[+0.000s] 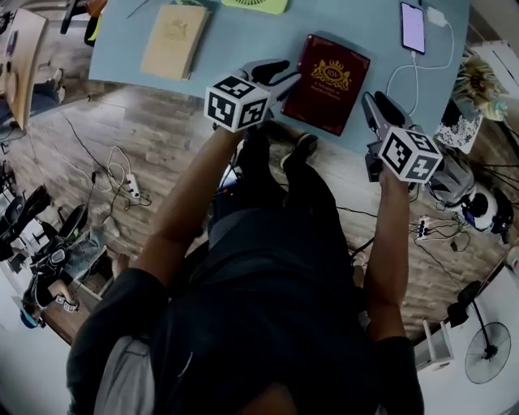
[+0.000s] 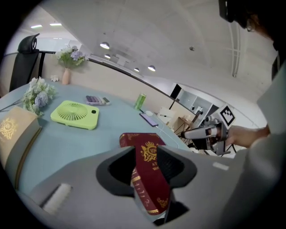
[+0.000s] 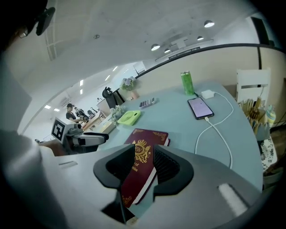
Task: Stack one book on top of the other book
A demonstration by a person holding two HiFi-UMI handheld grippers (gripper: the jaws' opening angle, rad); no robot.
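Two books lie flat on the pale blue table [image 1: 243, 36] in the head view. The tan book [image 1: 174, 40] is at the left, well apart from the red book [image 1: 331, 81], with bare tabletop between them. Each cover carries a gold emblem (the wording is too small to read from up here). The red book's near corner sits close to the table's near edge. My left gripper [image 1: 280, 74] is just beside that book's left edge. My right gripper [image 1: 378, 105] hangs near the book's right corner, over the table's edge. A lit phone [image 1: 413, 27] on a white cable [image 1: 422, 69] lies farther right, and a green fan [image 1: 255, 5] sits at the far side.

In the left gripper view my jaws stand spread, pinching nothing. The red book shows through the gap with its spine toward me, the gilt lines on it too fine to read. Open table runs left to the tan book and the fan. A green can [image 2: 140, 101] and a calculator [image 2: 94, 100] stand farther back.

In the right gripper view these jaws are spread too, with the red book lying ahead in line with the gap. The crest's letters look like "RW" (the lines beneath are partly cut off by a jaw). The phone and its cable lie to the right, with bare table between them and the book.
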